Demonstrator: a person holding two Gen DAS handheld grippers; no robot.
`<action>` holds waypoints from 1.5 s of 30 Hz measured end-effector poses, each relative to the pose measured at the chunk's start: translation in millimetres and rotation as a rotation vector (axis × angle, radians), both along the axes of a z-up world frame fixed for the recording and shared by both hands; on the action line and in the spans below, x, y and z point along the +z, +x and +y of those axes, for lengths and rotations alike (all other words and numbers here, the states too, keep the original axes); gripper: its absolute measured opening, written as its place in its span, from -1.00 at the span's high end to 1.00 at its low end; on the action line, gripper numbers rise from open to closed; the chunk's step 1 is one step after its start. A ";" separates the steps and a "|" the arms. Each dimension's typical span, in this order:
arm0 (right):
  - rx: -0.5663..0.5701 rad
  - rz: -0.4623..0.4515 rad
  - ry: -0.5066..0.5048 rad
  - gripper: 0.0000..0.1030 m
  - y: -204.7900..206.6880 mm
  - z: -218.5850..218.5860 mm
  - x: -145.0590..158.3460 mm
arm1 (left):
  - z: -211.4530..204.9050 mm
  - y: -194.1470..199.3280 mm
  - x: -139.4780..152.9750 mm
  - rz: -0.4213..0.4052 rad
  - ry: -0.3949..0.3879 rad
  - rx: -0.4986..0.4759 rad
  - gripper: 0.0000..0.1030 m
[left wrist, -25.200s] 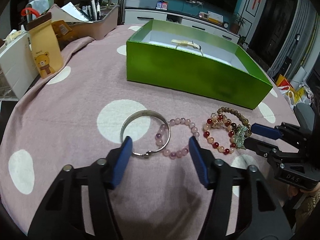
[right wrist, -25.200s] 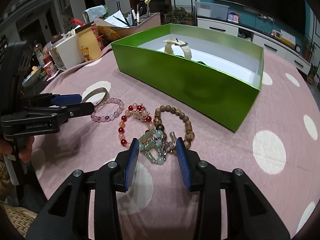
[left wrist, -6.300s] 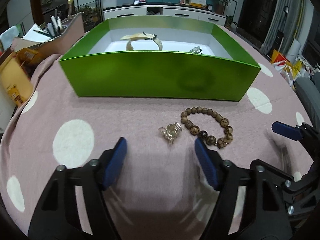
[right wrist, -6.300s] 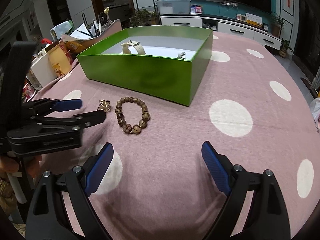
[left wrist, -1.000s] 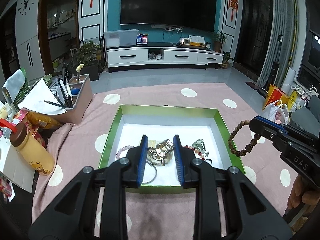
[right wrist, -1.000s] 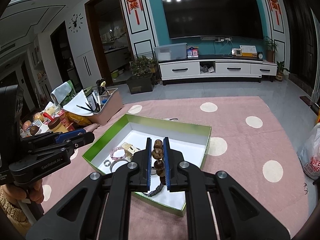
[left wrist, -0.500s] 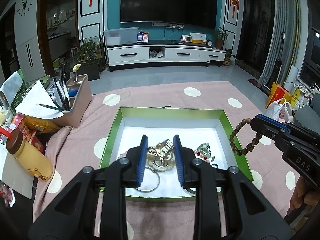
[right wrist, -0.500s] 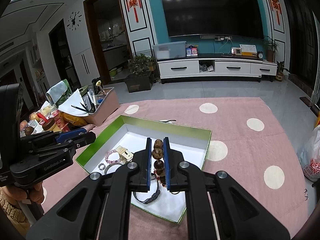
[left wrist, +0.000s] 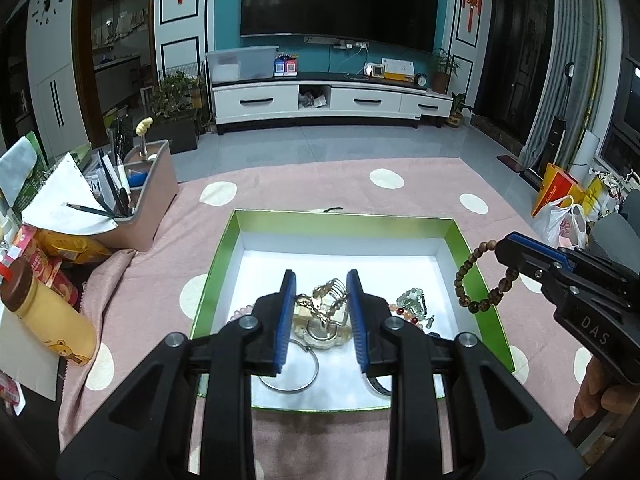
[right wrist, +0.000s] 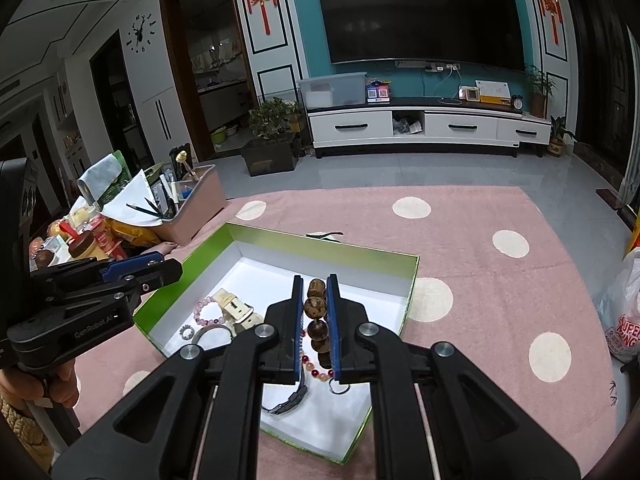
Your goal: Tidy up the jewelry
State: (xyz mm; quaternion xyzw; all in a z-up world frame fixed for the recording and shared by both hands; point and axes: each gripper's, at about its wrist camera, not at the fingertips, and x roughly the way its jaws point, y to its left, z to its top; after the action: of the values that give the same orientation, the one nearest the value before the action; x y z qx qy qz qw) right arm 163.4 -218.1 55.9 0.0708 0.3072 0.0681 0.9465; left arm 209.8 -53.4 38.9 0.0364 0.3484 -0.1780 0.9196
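Observation:
My left gripper (left wrist: pixel 320 286) is shut on a gold wire clip (left wrist: pixel 330 300) and holds it above the open green box (left wrist: pixel 240 224). My right gripper (right wrist: pixel 316 284) is shut on a brown wooden bead bracelet (right wrist: pixel 316 308), also above the box (right wrist: pixel 412 280); the bracelet hangs from it in the left wrist view (left wrist: pixel 466 276). Inside the box lie a pink bead bracelet (right wrist: pixel 206 312), a cream watch (right wrist: pixel 236 310), a silver bangle (left wrist: pixel 292 376), a jade piece (left wrist: pixel 414 300), red beads (right wrist: pixel 316 366) and a dark watch (right wrist: pixel 288 398).
The box sits on a pink cloth with white dots (left wrist: pixel 384 178). A pink pen holder (left wrist: pixel 150 200), snack packets (left wrist: pixel 64 248) and a yellow bear bottle (left wrist: pixel 48 320) crowd the left edge. Plastic bags (left wrist: pixel 560 216) stand off the right edge.
Both grippers have moved slightly closer over the box, each still holding its piece. The box looks larger and nearer in both views.

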 end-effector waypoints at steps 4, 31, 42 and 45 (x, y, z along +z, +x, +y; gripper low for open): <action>0.001 0.025 0.015 0.79 13.0 -5.5 -3.2 | -0.6 15.4 -7.8 0.042 -0.014 0.008 0.51; 0.021 0.192 -0.007 0.79 59.4 -3.8 -43.2 | -20.5 60.8 -43.5 0.152 0.059 0.022 0.50; 0.008 0.208 -0.031 0.11 51.3 -4.0 -33.8 | -15.7 60.2 -34.4 0.166 0.064 0.048 -0.33; -0.006 0.199 -0.046 -0.15 44.4 -5.8 -21.6 | -12.7 56.8 -26.5 0.172 0.071 0.052 -0.64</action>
State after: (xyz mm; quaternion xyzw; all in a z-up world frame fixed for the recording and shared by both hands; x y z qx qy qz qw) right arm 207.8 -223.9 34.4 0.0567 0.4010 0.0508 0.9129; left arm 266.6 -66.1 12.4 0.0448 0.4328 -0.1441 0.8887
